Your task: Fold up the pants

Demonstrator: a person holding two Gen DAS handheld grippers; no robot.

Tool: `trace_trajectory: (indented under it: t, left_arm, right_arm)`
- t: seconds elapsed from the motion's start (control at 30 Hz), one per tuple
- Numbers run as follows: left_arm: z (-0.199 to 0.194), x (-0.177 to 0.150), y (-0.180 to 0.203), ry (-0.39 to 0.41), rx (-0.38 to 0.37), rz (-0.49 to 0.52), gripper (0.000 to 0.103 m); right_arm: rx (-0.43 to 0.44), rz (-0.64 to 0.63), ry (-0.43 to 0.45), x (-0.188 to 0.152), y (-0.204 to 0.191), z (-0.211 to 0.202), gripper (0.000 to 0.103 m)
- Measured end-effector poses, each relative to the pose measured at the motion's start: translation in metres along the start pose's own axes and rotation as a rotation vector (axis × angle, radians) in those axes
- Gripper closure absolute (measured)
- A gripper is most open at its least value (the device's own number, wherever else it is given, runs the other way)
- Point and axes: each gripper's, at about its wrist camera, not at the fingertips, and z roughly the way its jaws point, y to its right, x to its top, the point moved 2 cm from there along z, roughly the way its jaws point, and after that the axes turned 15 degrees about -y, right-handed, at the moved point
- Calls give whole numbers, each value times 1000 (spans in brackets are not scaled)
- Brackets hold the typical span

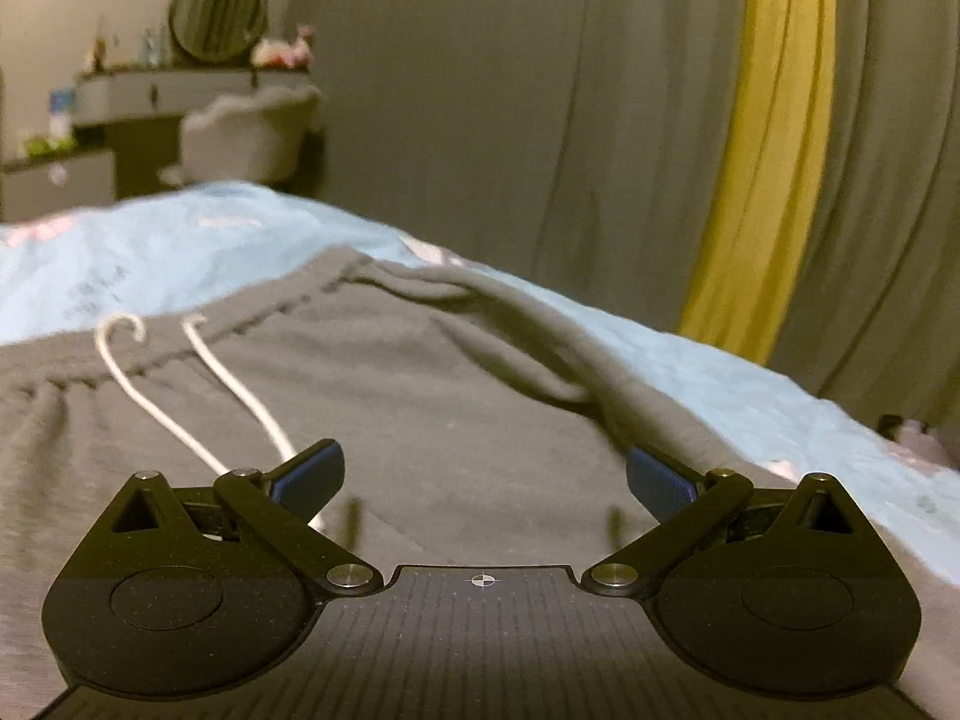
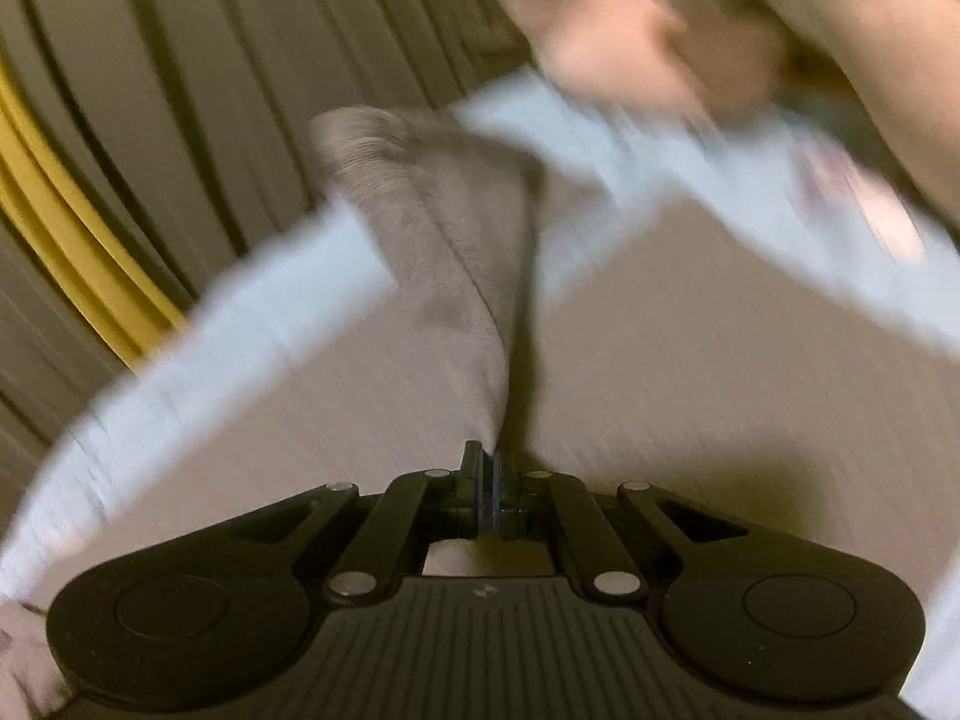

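Note:
Grey sweatpants (image 1: pixel 384 396) lie spread on a light blue bedsheet (image 1: pixel 180 246), waistband away from me, with a white drawstring (image 1: pixel 240 396) trailing toward my left gripper. My left gripper (image 1: pixel 485 480) is open, low over the pants, with nothing between its blue pads (image 1: pixel 312 477). In the right wrist view, my right gripper (image 2: pixel 487 462) is shut on a fold of the grey pants (image 2: pixel 444 252) and holds it lifted above the rest of the fabric. That view is motion-blurred.
Grey curtains with a yellow strip (image 1: pixel 768 138) hang behind the bed. A dressing table with a round mirror (image 1: pixel 219 12) and a padded chair (image 1: pixel 252 138) stand at the far left. The person's bare arm (image 2: pixel 750 30) reaches across the top right of the right wrist view.

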Motion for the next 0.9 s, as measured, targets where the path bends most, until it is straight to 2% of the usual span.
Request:
trace_trajectory:
  t: [0.03, 0.1, 0.17, 0.23, 0.27, 0.33, 0.4, 0.47, 0.57, 0.6, 0.67, 0.7, 0.73, 0.77, 0.8, 0.87, 0.9]
  left_arm:
    - [0, 2, -2, -15, -43, -11, 0]
    - [2, 7, -7, -51, -118, -49, 0]
    - [5, 15, -15, -70, -183, -100, 0]
    - [10, 25, -22, -101, -223, -164, 0]
    - [12, 32, -24, -115, -231, -195, 0]
    - [23, 52, -29, -171, -267, -228, 0]
    - [34, 71, -31, -204, -251, -214, 0]
    - [43, 89, -29, -194, -214, -157, 0]
    - [60, 110, -21, -194, -182, -113, 0]
    - [68, 115, -18, -215, -190, -99, 0]
    - [88, 125, -9, -277, -215, -88, 2]
    - [96, 127, -6, -299, -212, -91, 14]
    - [105, 129, -3, -323, -203, -90, 36]
    - [117, 130, 1, -367, -181, -88, 44]
    - [123, 130, 5, -400, -173, -85, 47]
    - [137, 128, 10, -448, -170, -78, 48]
    - [140, 126, 12, -446, -172, -72, 48]
  right_arm:
    - [-32, 4, -21, -4, 6, 6, 103]
    - [3, -24, -17, 0, 8, 7, 101]
    - [25, -19, 25, 10, 5, -3, 84]
    - [47, -50, 61, 11, 2, -6, 32]
    - [28, -76, 70, 10, -1, -2, 28]
    - [1, -132, 67, 6, -3, 6, 28]
    - [-6, -163, 77, 8, -6, 9, 28]
    - [67, -130, 78, 15, -3, 8, 28]
    - [162, -8, 67, 27, 11, 11, 29]
    - [176, 24, 67, 25, 14, 12, 32]
    - [195, 82, 62, 31, 22, 15, 54]
    - [195, 95, 68, 33, 25, 15, 80]
    - [186, 94, 73, 35, 27, 16, 96]
    - [185, 88, 73, 36, 29, 17, 96]
    - [199, 95, 63, 36, 31, 19, 95]
    - [228, 136, 43, 38, 36, 23, 91]
    - [254, 157, 42, 35, 36, 22, 82]
